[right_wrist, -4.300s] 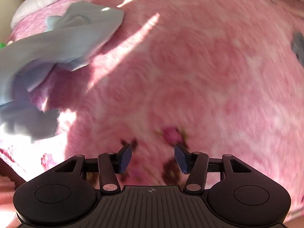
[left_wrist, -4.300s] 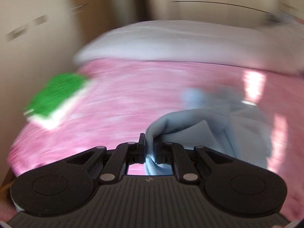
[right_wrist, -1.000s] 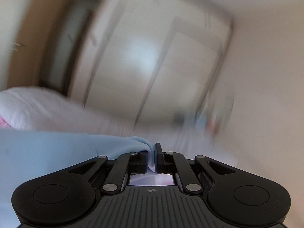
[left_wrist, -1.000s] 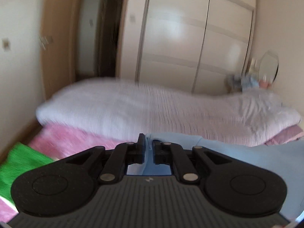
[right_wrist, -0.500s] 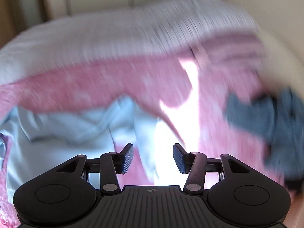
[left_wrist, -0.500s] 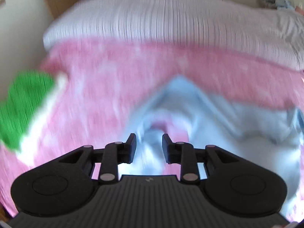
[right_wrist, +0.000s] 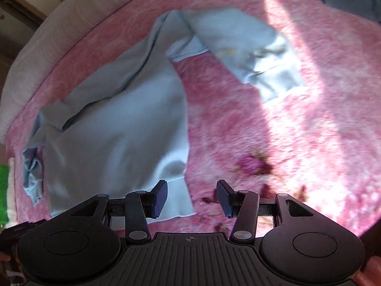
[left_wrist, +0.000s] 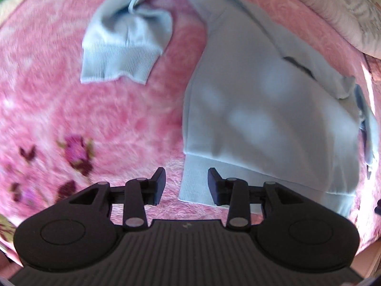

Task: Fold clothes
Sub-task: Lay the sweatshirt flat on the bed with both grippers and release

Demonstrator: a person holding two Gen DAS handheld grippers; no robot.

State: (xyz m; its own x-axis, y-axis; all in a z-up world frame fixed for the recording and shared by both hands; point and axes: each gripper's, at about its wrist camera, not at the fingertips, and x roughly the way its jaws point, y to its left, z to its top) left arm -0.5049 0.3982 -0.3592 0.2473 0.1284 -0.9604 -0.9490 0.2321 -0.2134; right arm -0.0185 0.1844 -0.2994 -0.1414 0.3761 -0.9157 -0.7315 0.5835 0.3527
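soft knit sweatshirt [left_wrist: 273, 100], fluffy blanket [left_wrist: 107, 124]

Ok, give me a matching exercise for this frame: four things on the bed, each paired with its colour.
Things:
1. sweatshirt
2. fleece blanket
3. quilt
4. cloth at the bed's left edge

Colours:
A. green
B. light blue
C. white
D. pink

Pairs: 1-B, 2-D, 3-C, 4-A
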